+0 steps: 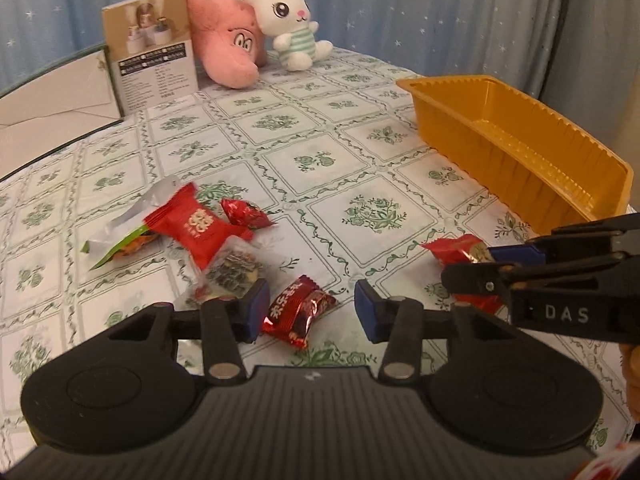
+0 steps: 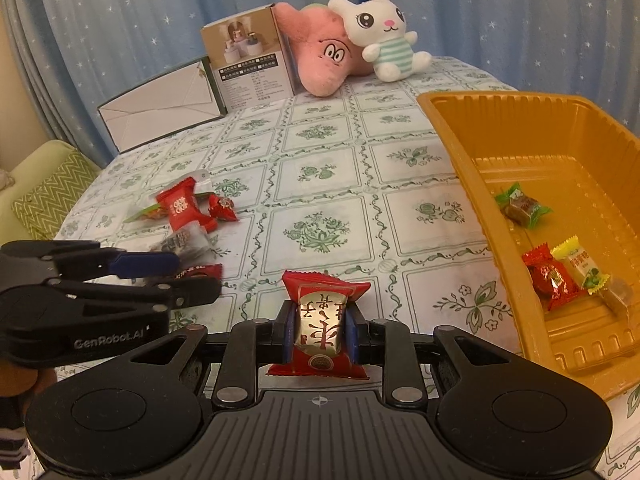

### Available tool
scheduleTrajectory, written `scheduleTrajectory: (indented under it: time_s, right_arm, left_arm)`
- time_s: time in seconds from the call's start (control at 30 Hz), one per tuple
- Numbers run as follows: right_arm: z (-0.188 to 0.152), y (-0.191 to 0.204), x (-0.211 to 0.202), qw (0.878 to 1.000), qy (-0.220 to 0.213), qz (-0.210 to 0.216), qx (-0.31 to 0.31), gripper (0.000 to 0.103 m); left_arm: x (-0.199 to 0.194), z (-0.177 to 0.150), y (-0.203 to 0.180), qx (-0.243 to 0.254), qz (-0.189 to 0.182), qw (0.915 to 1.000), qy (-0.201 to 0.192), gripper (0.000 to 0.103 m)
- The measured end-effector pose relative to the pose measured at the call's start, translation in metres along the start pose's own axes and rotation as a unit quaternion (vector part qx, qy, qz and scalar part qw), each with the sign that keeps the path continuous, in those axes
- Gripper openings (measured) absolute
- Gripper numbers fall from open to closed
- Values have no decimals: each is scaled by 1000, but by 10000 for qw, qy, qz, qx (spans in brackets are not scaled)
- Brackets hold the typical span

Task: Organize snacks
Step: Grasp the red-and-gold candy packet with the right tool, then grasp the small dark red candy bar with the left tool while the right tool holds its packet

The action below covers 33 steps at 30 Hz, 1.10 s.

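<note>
My left gripper (image 1: 307, 307) is open, its blue pads on either side of a dark red candy (image 1: 301, 311) on the tablecloth. Left of it lies a pile of snacks: a big red packet (image 1: 197, 227), a small red candy (image 1: 245, 213), a clear seed packet (image 1: 232, 270) and a green-edged packet (image 1: 120, 240). My right gripper (image 2: 318, 330) is shut on a red-and-gold candy (image 2: 320, 320), held just above the table. The orange tray (image 2: 452, 136) at the right holds a green candy (image 2: 522, 205), a red candy (image 2: 552, 280) and a yellow candy (image 2: 584, 266).
A pink plush (image 1: 224, 44), a white bunny plush (image 1: 290, 24), a product box (image 1: 150, 56) and a white folder (image 1: 52, 100) stand at the table's far side. A blue star curtain hangs behind. A green cushion (image 2: 44, 192) lies beyond the table's left edge.
</note>
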State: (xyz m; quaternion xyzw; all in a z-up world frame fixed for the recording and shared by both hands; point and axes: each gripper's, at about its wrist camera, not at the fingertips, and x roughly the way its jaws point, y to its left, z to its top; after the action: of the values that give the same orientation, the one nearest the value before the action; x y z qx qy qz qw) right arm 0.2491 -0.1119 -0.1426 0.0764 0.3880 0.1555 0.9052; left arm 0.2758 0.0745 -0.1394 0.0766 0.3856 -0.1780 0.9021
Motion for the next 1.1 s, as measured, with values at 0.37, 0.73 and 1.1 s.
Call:
scheduleTrajectory:
  time_s: [0.37, 0.73, 1.1]
  right_arm:
    - [-1, 0, 1, 10000, -27, -22, -14, 25]
    - [-2, 0, 1, 10000, -32, -30, -38, 25]
    - [-2, 6, -10, 9999, -100, 43, -132, 25]
  left_arm:
    - [5, -4, 1, -15, -91, 9997, 213, 43]
    - [6, -2, 7, -380, 54, 9991, 188, 24]
    - [-14, -10, -10, -843, 361, 9957, 129, 20]
